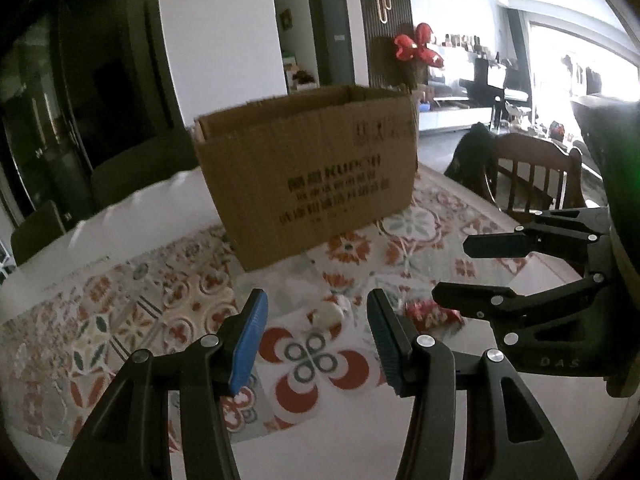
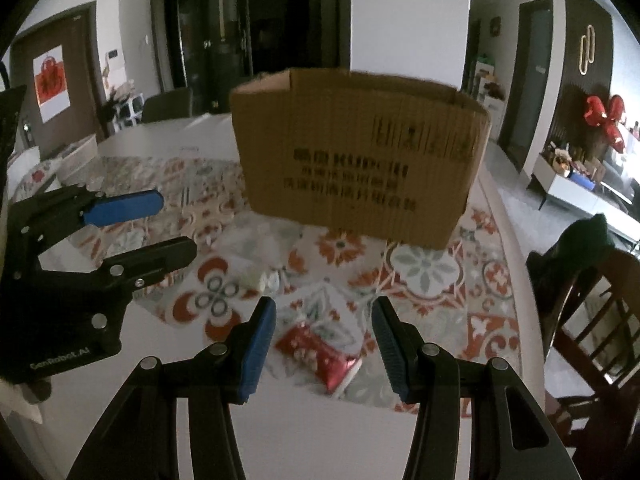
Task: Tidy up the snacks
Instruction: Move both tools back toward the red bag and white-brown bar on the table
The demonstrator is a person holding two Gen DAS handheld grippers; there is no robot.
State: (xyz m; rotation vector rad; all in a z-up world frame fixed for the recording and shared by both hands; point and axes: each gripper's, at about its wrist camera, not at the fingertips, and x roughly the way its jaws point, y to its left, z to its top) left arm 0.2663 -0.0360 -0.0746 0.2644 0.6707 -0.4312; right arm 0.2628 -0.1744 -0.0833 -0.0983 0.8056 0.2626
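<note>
An open brown cardboard box (image 1: pixel 312 168) stands on the patterned tablecloth; it also shows in the right wrist view (image 2: pixel 360 168). A red snack packet (image 2: pixel 318 352) lies on the cloth just ahead of my right gripper (image 2: pixel 324 320), which is open and empty. The packet also shows in the left wrist view (image 1: pixel 432 314). A pale clear-wrapped snack (image 1: pixel 328 314) lies just ahead of my left gripper (image 1: pixel 318 316), open and empty; it also shows in the right wrist view (image 2: pixel 264 276). Each gripper appears in the other's view: the right gripper (image 1: pixel 456 270) and the left gripper (image 2: pixel 172 224).
The round table carries a floral tablecloth (image 1: pixel 120 320). A wooden chair (image 1: pixel 532 176) stands at the table's right side, seen too in the right wrist view (image 2: pixel 592 320). A dark cabinet (image 1: pixel 60 120) is behind on the left.
</note>
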